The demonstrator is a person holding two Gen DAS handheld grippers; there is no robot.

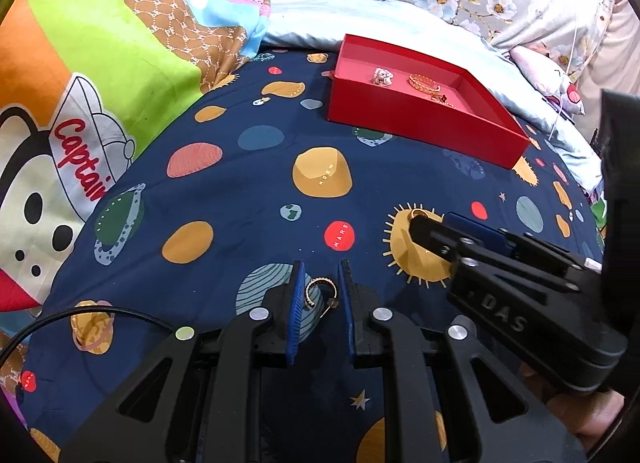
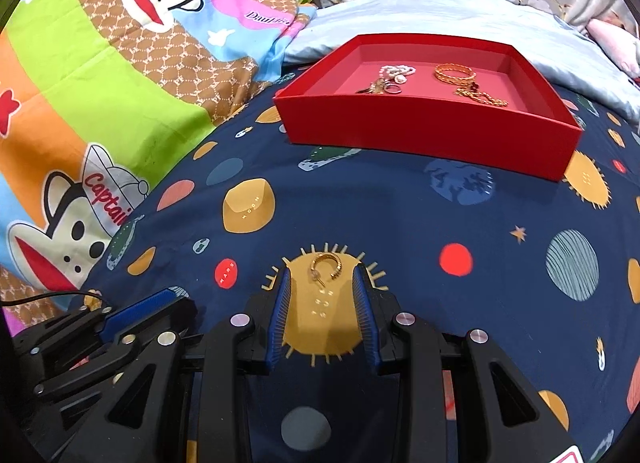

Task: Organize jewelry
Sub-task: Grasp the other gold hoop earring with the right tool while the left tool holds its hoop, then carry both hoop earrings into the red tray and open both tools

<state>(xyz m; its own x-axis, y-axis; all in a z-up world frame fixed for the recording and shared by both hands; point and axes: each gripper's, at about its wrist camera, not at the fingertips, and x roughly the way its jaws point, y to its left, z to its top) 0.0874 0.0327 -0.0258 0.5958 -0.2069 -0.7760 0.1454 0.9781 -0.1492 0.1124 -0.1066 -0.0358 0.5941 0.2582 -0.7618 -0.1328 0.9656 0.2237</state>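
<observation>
Open left gripper (image 1: 321, 263) around gold earring (image 1: 320, 292) on bedspread (image 1: 240, 191).

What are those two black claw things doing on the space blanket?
A person is tidying jewelry with two hand-held tools. The left tool is open around a small gold hoop earring lying on the dark blue planet-print bedsheet. The right tool is open around another gold hoop earring. Neither earring is gripped yet. The shallow red cardboard box behind already holds a gold bangle and other pieces.
</observation>
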